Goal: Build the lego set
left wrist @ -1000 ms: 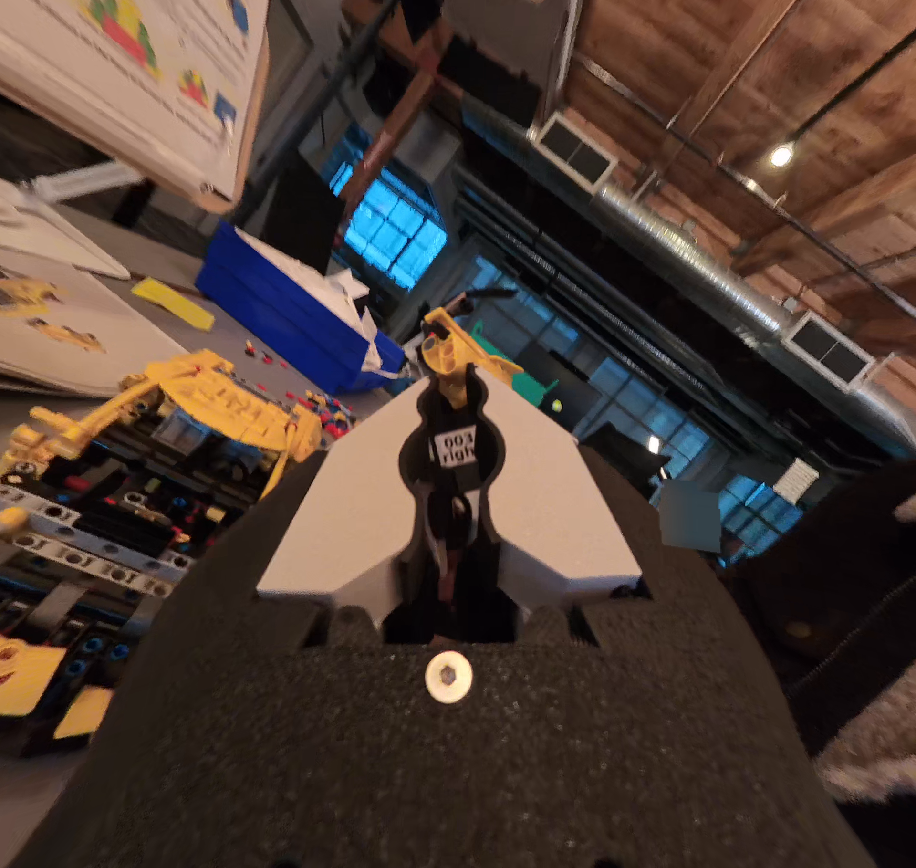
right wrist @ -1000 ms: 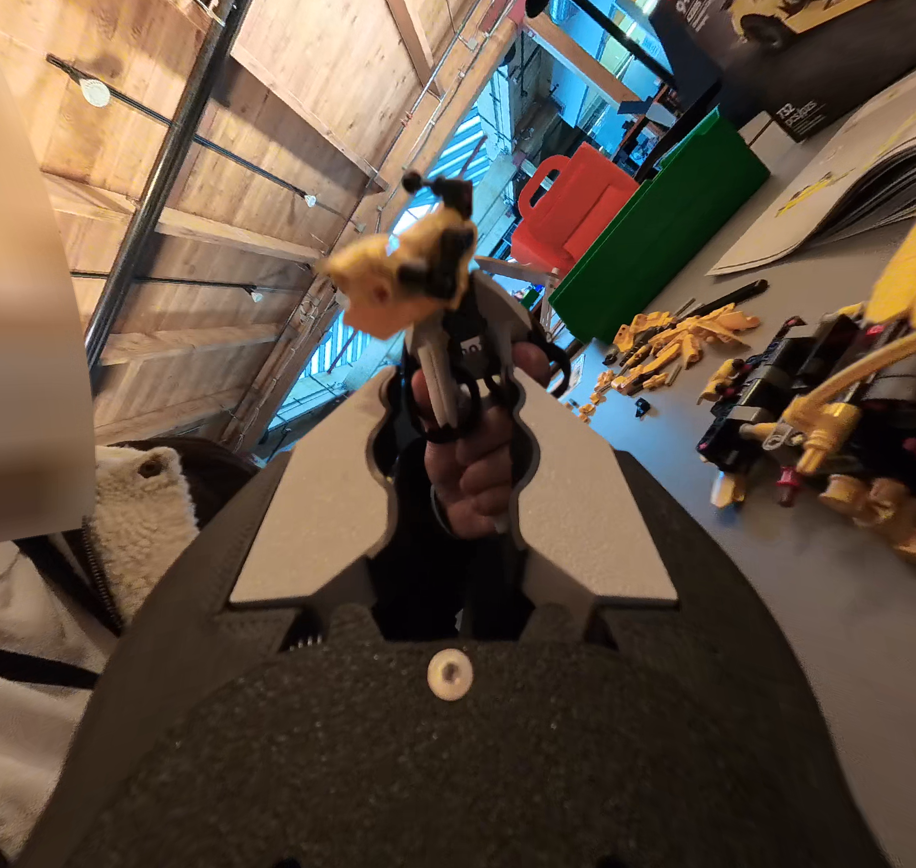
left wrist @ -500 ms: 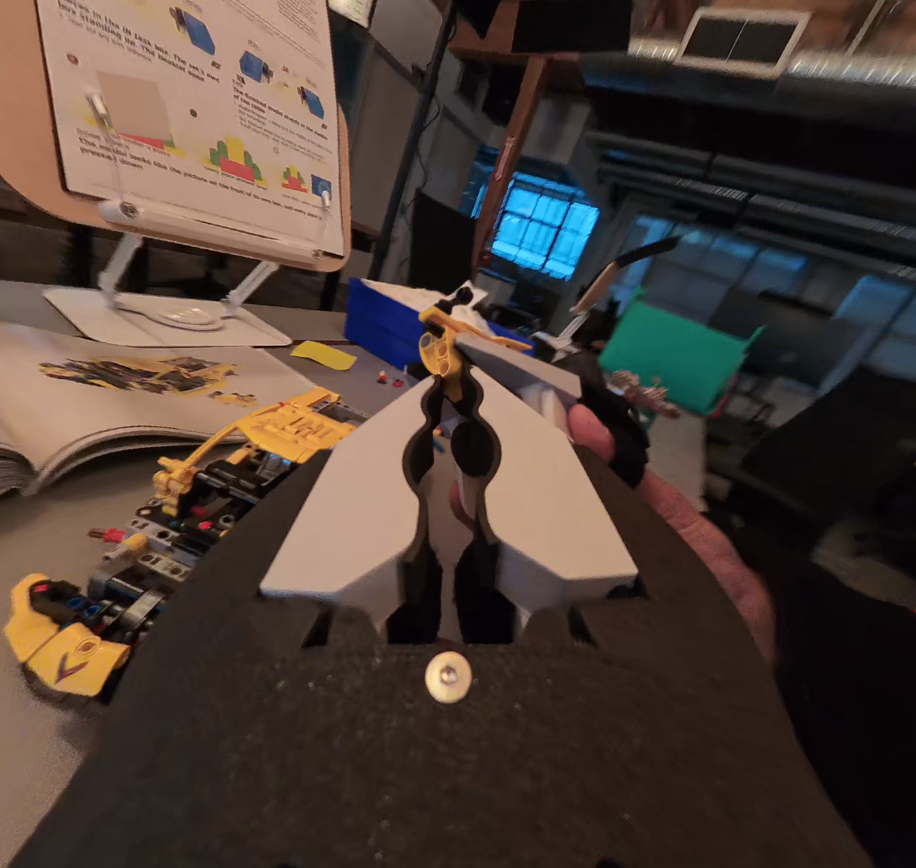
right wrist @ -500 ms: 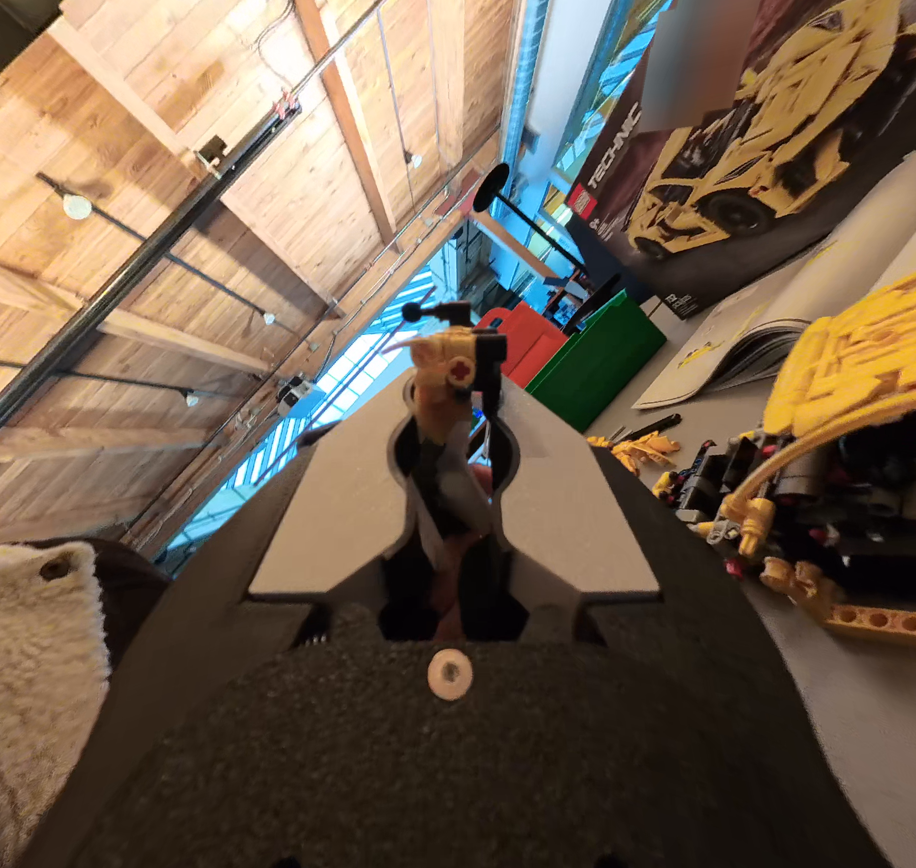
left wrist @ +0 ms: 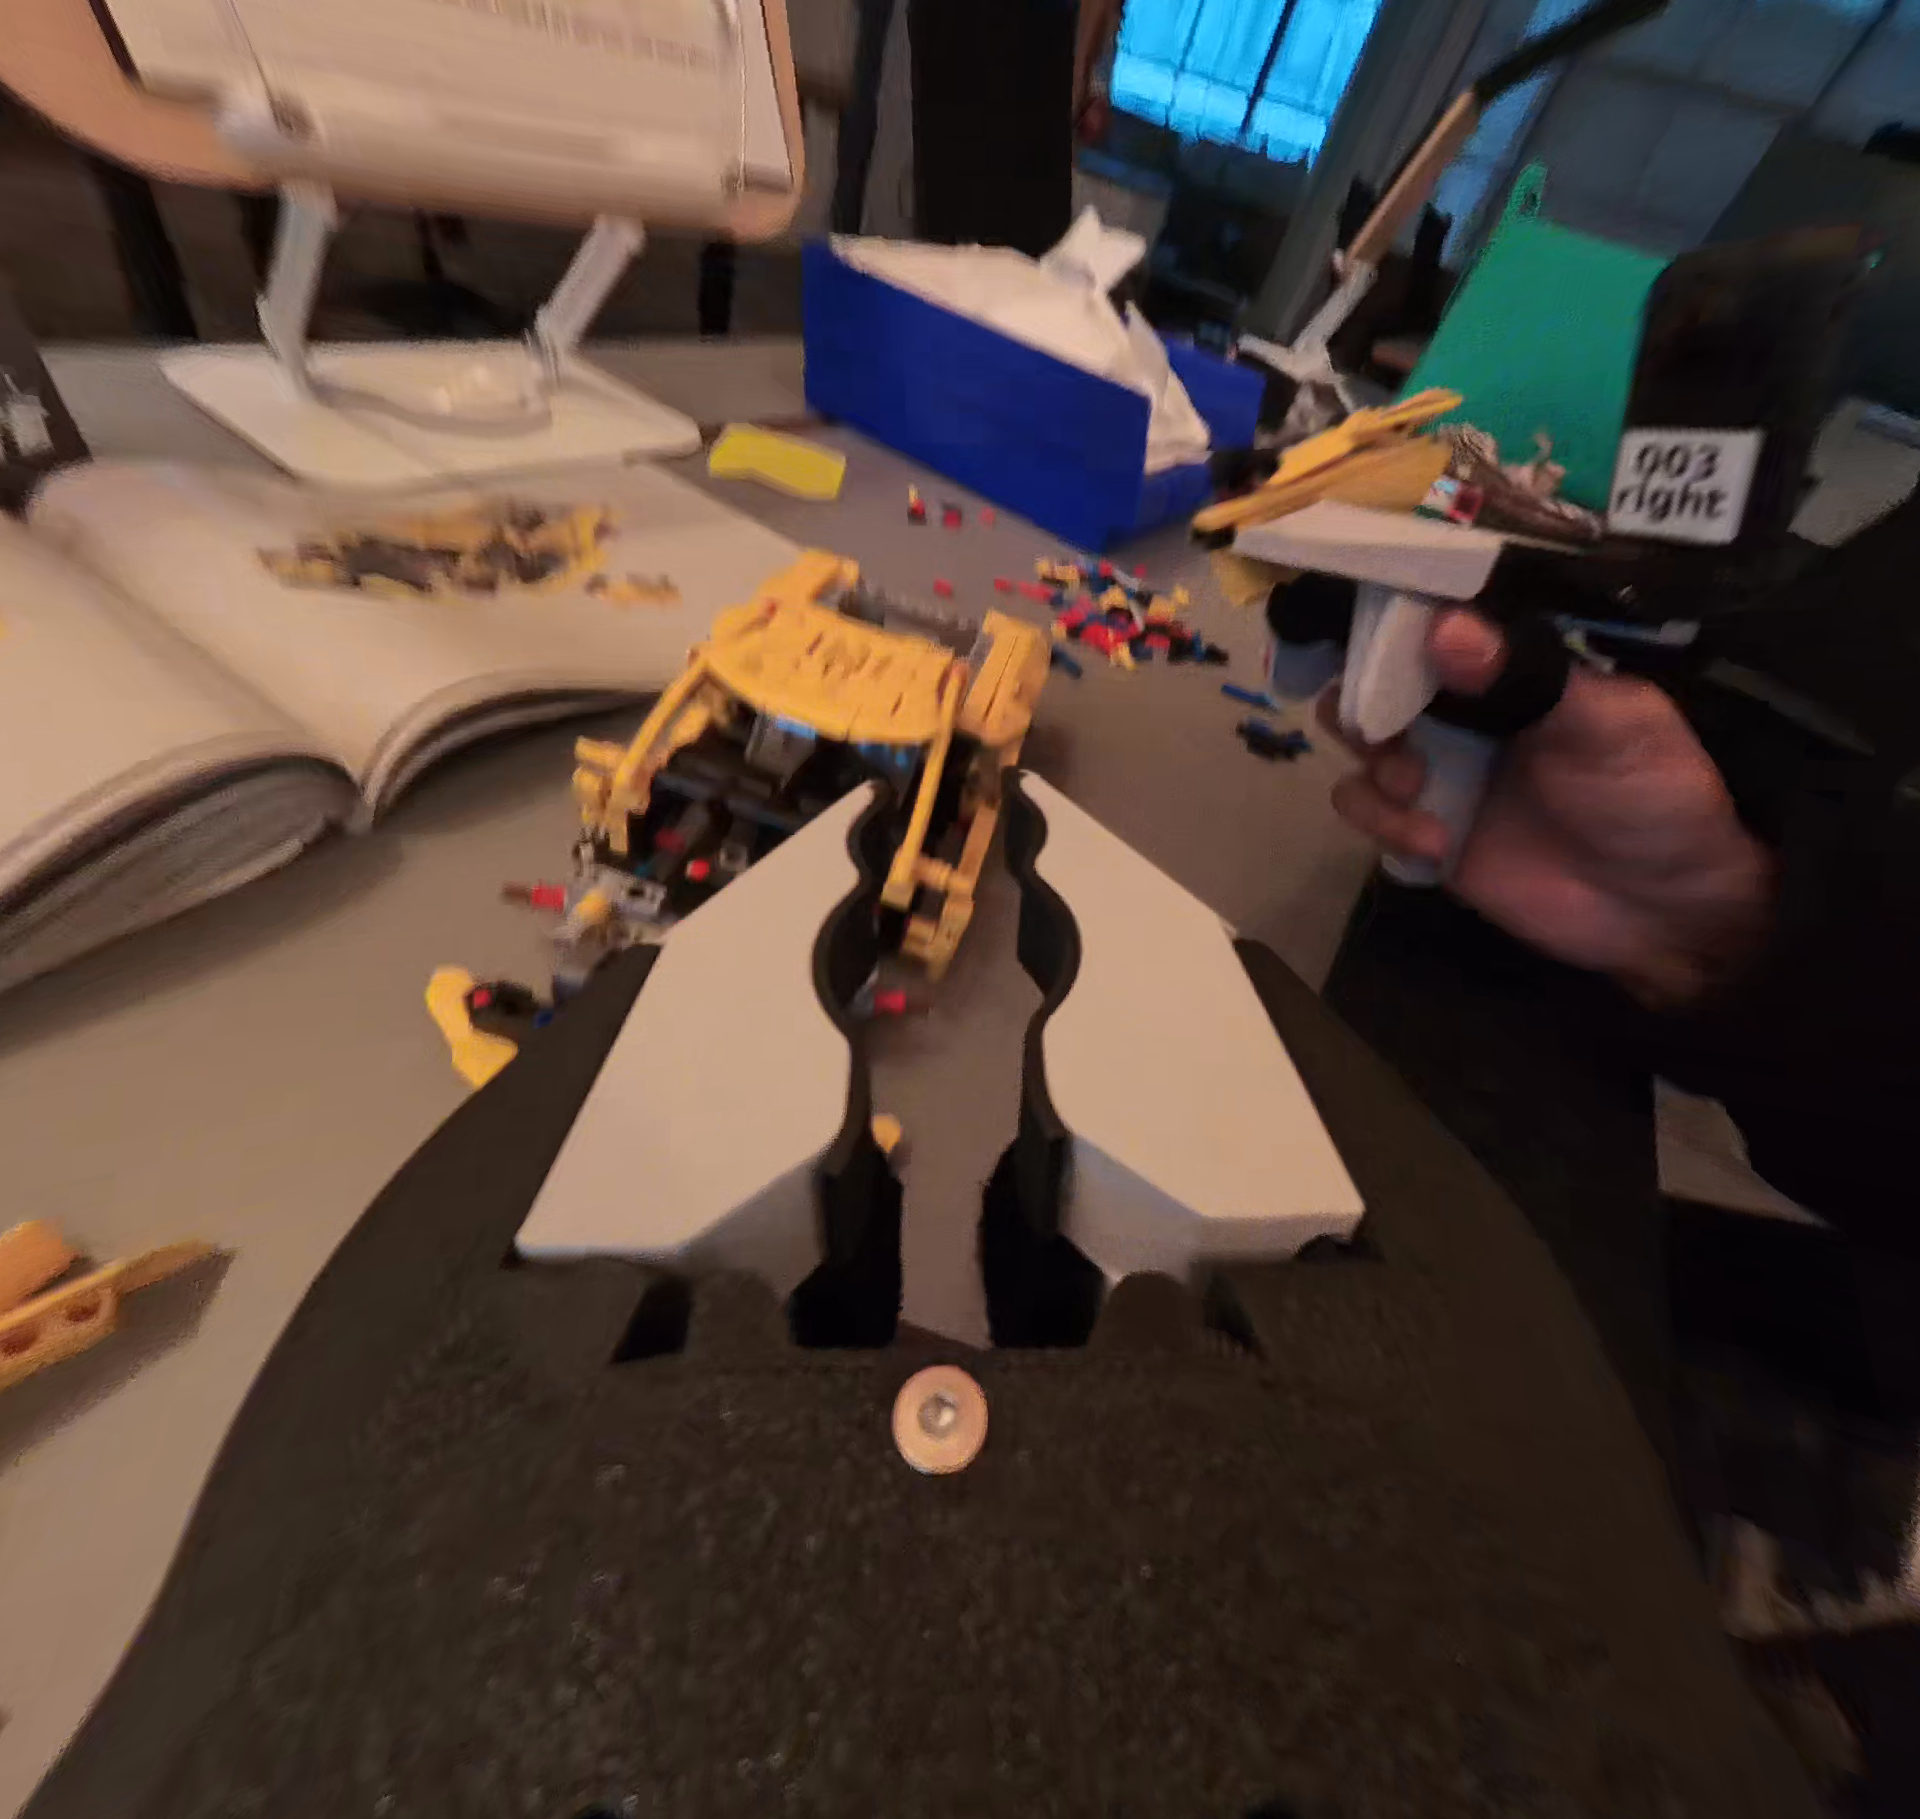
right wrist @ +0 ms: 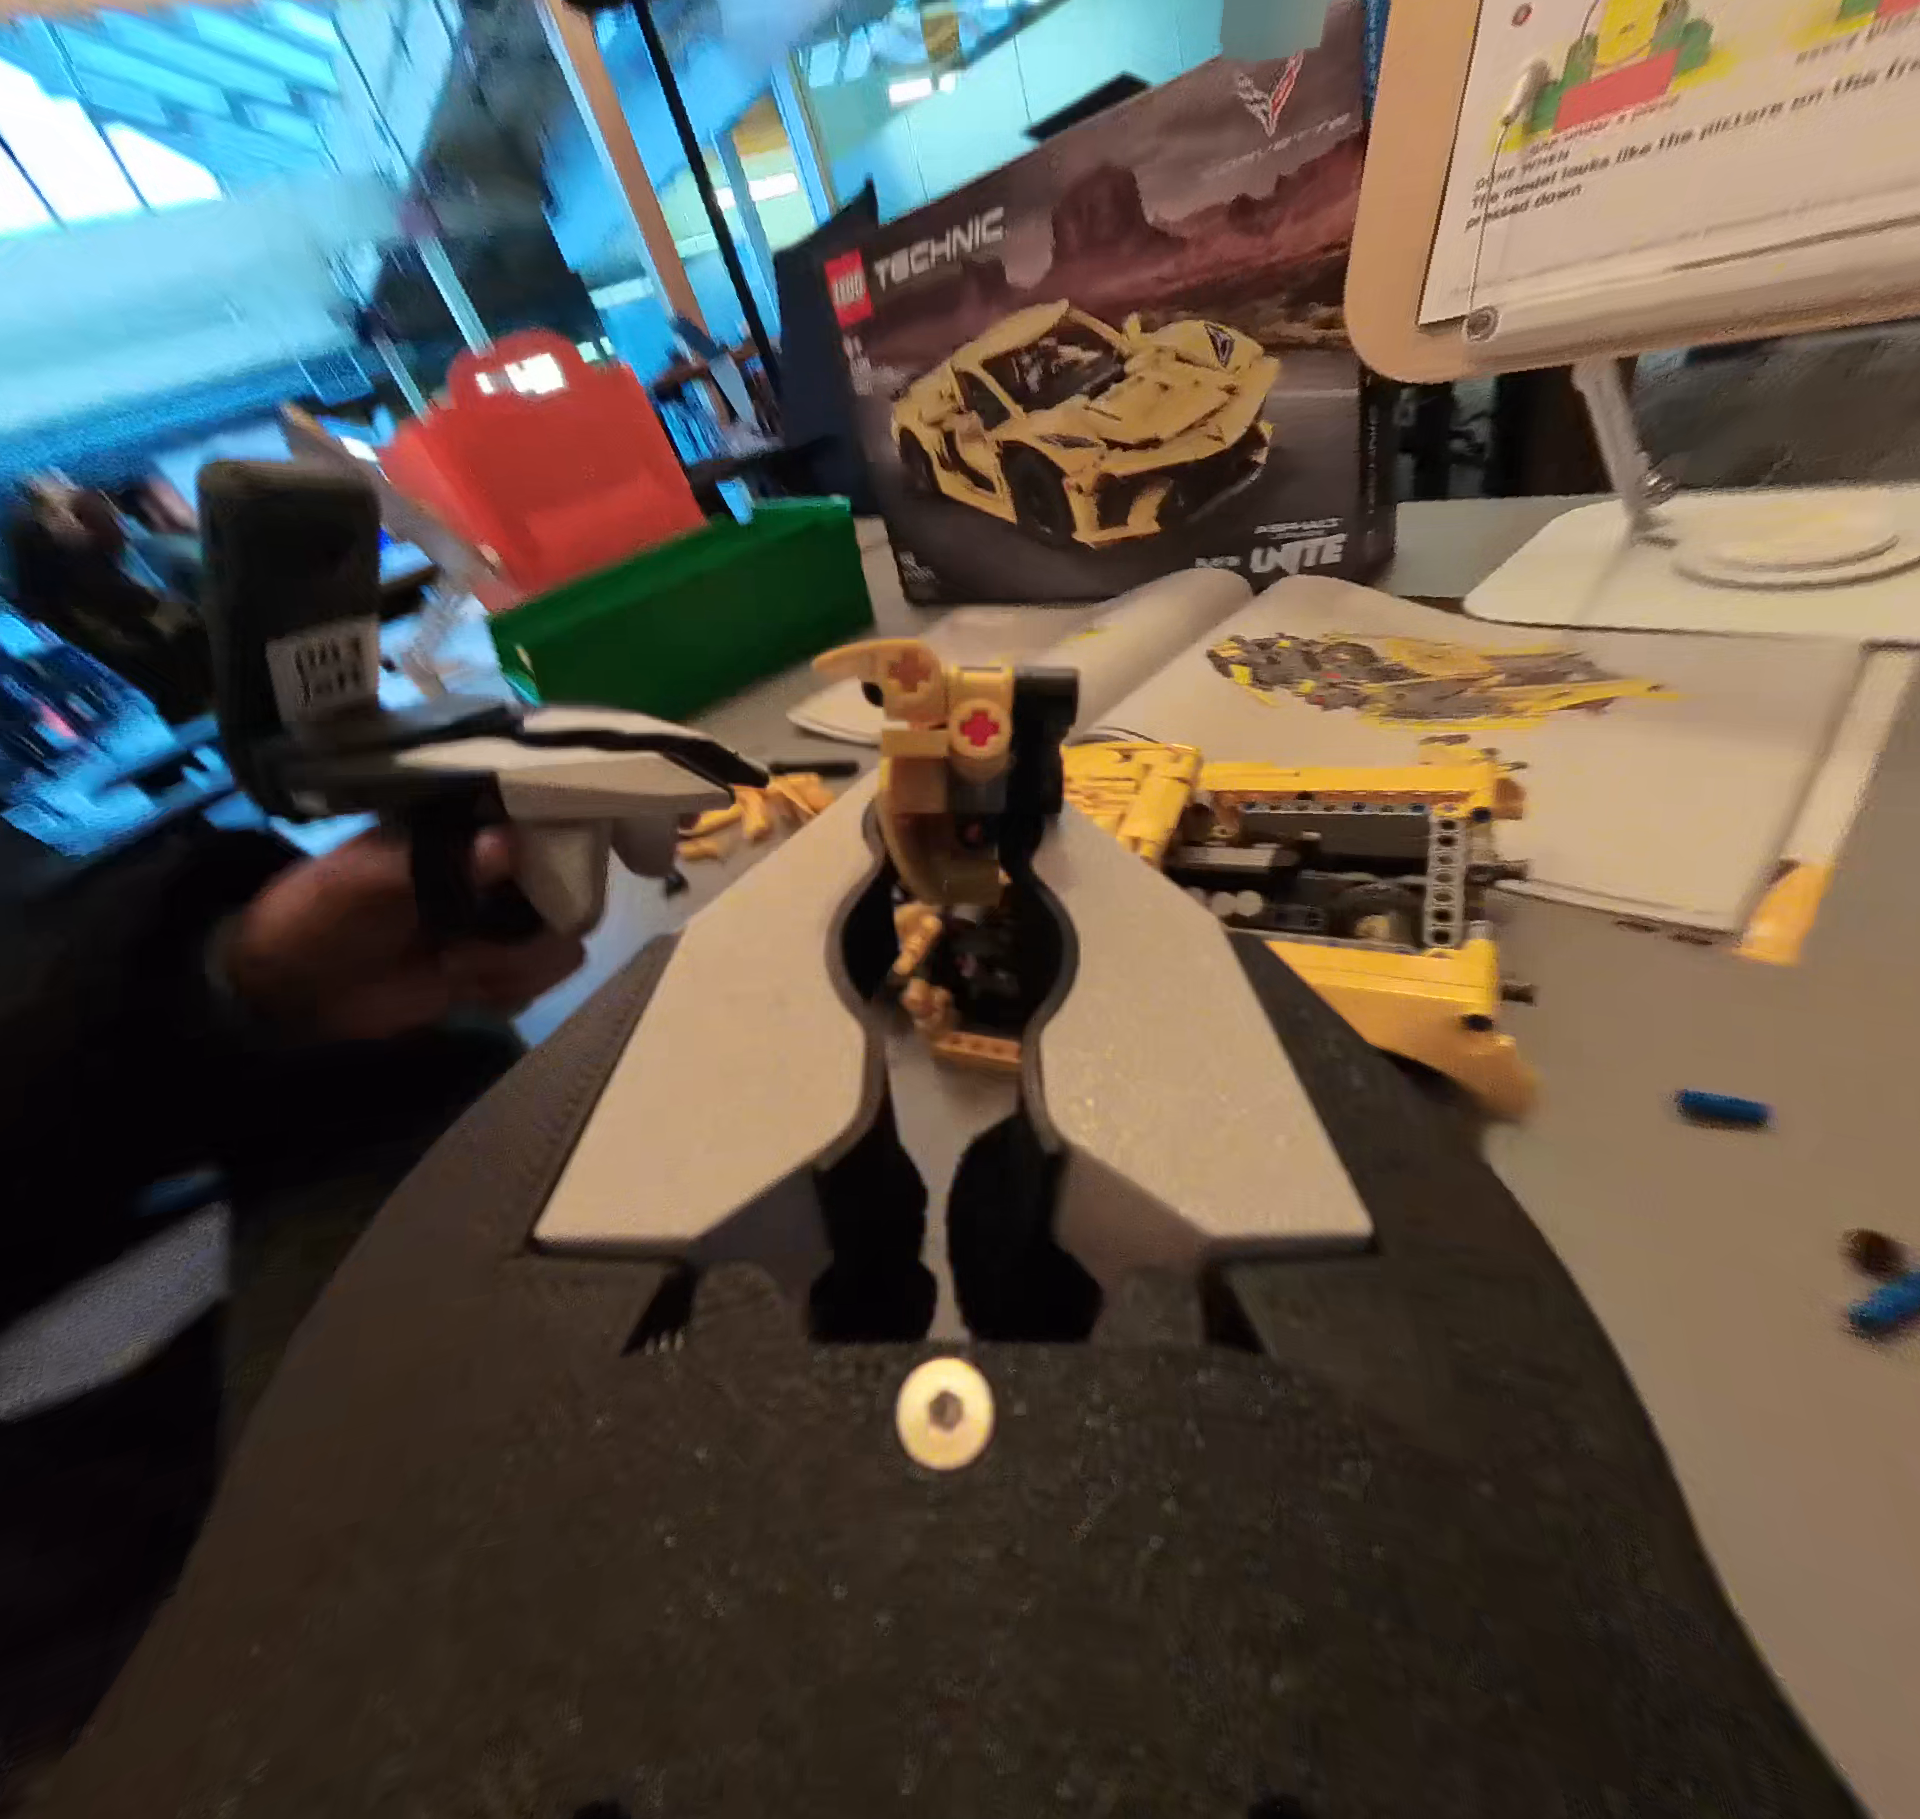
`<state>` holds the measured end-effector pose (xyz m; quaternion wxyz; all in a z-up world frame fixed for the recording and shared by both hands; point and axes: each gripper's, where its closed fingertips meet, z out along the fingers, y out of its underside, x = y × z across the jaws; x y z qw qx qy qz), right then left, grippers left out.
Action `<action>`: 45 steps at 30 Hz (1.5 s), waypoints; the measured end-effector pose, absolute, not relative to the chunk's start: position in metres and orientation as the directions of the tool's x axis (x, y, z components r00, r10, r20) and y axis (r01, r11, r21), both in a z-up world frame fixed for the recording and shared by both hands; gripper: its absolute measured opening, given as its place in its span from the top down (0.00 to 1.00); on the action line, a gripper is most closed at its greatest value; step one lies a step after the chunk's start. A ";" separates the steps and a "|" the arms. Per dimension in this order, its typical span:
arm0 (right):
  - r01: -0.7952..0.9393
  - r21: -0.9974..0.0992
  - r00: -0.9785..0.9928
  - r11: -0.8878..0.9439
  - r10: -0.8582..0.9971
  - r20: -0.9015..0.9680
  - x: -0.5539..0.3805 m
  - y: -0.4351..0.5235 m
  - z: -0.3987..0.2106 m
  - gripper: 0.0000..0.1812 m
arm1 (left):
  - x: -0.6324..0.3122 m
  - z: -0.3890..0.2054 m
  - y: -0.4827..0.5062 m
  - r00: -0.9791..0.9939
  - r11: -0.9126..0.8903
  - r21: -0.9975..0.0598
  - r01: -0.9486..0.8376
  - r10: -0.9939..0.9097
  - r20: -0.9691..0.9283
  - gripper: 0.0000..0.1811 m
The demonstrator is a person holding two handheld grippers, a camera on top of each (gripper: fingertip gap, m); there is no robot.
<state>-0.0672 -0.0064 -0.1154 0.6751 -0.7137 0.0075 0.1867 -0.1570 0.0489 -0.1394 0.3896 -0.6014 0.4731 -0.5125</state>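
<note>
The part-built yellow and black lego car [left wrist: 831, 689] stands on the grey table, just ahead of my left gripper [left wrist: 940, 793]. The left gripper is open and empty, and the car shows through the gap between its fingers. My right gripper [right wrist: 961, 803] is shut on a small yellow and black sub-assembly [right wrist: 945, 730] with red axle ends, held above the table. In the left wrist view the right gripper [left wrist: 1351, 533] is held up to the right of the car. In the right wrist view the car [right wrist: 1340, 824] lies right of the held piece and the left gripper [right wrist: 717, 777] is at the left.
An open instruction booklet [left wrist: 312, 647] lies left of the car. A sheet on a stand [left wrist: 416, 55], a blue bin [left wrist: 987, 419], a green bin [right wrist: 686, 606] and the set's box [right wrist: 1091, 398] stand behind. Loose small pieces [left wrist: 1122, 616] and blue pins [right wrist: 1725, 1109] lie around. The tips of one gripper are about 12 centimetres away from the tips of the other.
Both grippers have tilted down from the ceiling toward the table. The left gripper has let go of the yellow sub-assembly and moved away; the right gripper now holds it alone.
</note>
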 end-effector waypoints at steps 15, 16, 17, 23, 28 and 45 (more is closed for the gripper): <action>-0.277 -0.942 0.909 -0.189 0.267 -0.321 -0.073 0.001 -0.137 0.92 | -0.154 -0.167 0.040 -0.050 -0.222 -0.933 -0.284 -0.968 0.245 0.85; -0.283 -0.940 0.906 -0.190 0.269 -0.327 -0.074 0.001 -0.137 0.92 | -0.154 -0.167 0.040 -0.050 -0.218 -0.933 -0.286 -0.969 0.242 0.85; -0.289 -0.938 0.902 -0.191 0.273 -0.334 -0.074 0.001 -0.137 0.92 | -0.154 -0.167 0.040 -0.050 -0.213 -0.934 -0.286 -0.970 0.237 0.85; -0.301 -0.937 0.899 -0.176 0.276 -0.340 -0.072 0.001 -0.134 0.92 | -0.157 -0.156 0.027 -0.185 -0.151 -0.947 -0.283 -0.960 0.209 0.85; -0.318 -0.933 0.893 -0.166 0.278 -0.354 -0.071 0.001 -0.132 0.92 | -0.166 -0.157 0.048 -0.426 0.253 -0.917 -0.309 -0.899 -0.105 0.84; -0.359 -0.917 0.873 -0.172 0.285 -0.395 -0.070 0.001 -0.133 0.92 | -0.123 -0.218 0.046 -0.442 0.349 -0.762 -0.545 -0.892 -0.093 0.96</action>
